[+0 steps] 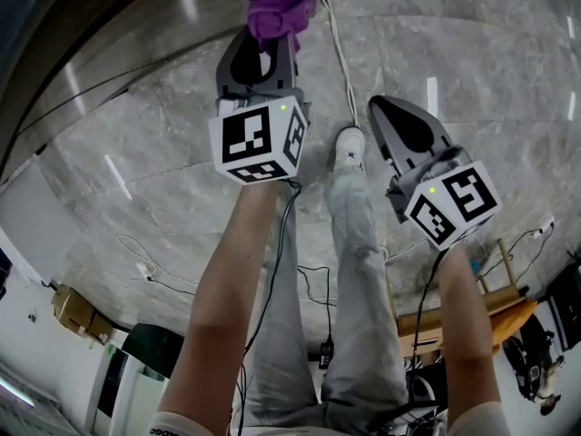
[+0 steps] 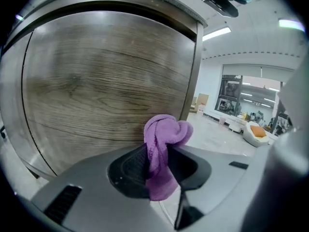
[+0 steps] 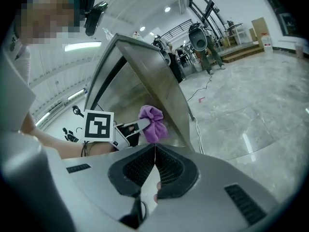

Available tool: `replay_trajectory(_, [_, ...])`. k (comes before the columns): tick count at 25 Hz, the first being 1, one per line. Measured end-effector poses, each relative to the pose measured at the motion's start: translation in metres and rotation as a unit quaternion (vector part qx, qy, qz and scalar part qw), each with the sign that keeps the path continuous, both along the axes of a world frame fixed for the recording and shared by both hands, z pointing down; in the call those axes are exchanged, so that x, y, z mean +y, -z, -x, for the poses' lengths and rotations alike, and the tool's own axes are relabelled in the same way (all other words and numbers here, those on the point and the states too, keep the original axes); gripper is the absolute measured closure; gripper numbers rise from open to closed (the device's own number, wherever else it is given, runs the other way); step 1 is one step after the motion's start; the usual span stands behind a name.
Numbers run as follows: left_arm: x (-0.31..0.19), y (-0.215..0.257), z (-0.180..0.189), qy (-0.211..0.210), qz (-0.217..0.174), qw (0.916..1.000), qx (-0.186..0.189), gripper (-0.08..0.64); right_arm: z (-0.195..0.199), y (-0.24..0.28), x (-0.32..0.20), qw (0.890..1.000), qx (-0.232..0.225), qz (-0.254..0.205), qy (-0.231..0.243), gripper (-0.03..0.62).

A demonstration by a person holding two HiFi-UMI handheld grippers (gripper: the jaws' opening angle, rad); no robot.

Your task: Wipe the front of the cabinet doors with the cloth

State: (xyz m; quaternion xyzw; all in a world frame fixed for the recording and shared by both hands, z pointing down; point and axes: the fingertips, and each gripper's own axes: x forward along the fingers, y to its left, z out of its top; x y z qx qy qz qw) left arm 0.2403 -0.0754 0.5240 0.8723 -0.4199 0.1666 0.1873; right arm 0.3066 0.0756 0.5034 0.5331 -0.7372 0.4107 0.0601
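Observation:
A purple cloth is bunched between the jaws of my left gripper, which is shut on it. The cloth's top knot stands close to the wood-grain cabinet door, near the door's right edge; I cannot tell whether it touches. In the head view the left gripper points up at the cloth. My right gripper hangs to the right, shut with nothing in it. From the right gripper view the cloth and the cabinet lie ahead.
The marble floor spreads below. A white cable runs along it near the person's shoe. Black cables trail by the grey trouser legs. Furniture and equipment stand far off in the hall.

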Motion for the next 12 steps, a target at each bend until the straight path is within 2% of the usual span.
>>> replay_trajectory(5, [-0.009,-0.002,0.030,0.004,0.002,1.0000,-0.001,0.454,0.039,0.002,-0.023,1.000,-0.004,-0.007,0.019,0.565])
replay_trajectory(12, [-0.030,-0.005,0.108,0.033,0.002,0.9994,-0.009,0.454,0.113,0.002,-0.050,0.998,-0.010,-0.011,0.065,0.565])
